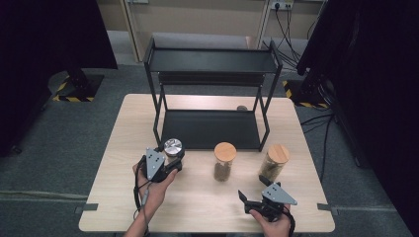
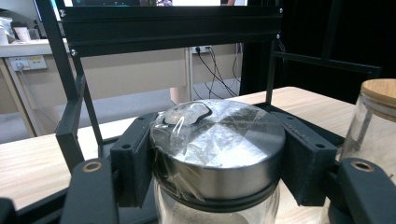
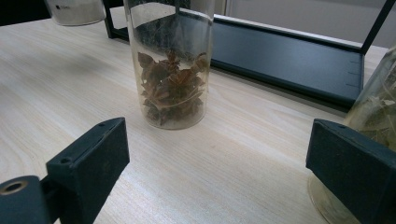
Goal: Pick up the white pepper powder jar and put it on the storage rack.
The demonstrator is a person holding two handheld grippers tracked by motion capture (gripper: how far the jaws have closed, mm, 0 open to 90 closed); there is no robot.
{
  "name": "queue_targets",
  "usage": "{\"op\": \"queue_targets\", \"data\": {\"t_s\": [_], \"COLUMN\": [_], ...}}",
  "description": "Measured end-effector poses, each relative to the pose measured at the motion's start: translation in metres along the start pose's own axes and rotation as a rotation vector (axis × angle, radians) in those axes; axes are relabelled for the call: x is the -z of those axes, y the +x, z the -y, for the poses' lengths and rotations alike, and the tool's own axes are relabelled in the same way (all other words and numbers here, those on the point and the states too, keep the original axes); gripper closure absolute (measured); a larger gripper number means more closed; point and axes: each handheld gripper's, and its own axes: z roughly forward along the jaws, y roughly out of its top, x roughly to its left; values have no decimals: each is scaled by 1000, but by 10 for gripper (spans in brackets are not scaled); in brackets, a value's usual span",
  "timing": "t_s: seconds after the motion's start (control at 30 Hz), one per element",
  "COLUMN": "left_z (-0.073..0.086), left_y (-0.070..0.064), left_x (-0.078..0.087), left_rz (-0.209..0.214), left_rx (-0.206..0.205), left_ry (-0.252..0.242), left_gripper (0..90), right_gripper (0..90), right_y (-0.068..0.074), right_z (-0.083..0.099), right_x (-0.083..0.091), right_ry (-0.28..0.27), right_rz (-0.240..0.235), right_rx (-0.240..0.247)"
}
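Left tongs level, clamped around steel-lidded jar

front table: bare wood, open passage | mid-row: gap between metal-lidded jar and middle jar, narrower gap to right jar | behind: black rack blocks, its posts flank lower shelf, open from front

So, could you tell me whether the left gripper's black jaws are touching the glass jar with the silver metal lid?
Touching. In the left gripper view, the left gripper has both jaws pressed against the sides of the silver metal lid.
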Motion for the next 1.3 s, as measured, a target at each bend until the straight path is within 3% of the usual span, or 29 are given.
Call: {"op": "queue_targets", "data": {"t_s": [0.33, 1.3], "left_z": [-3, -16], "left_y": [2, 12], "left_x": [-11, -47], "left_rz": [-19, -87], "left_rx": [-11, 10], "left_ry": [0, -6], "left_gripper": [350, 350], "right_gripper": [60, 60], "right_y": [0, 0], "right_z": [0, 0], "right_x": [0, 1], "right_ry": [-1, -3], "right_rz": [-1, -4], "right_rx": [-1, -2]}}
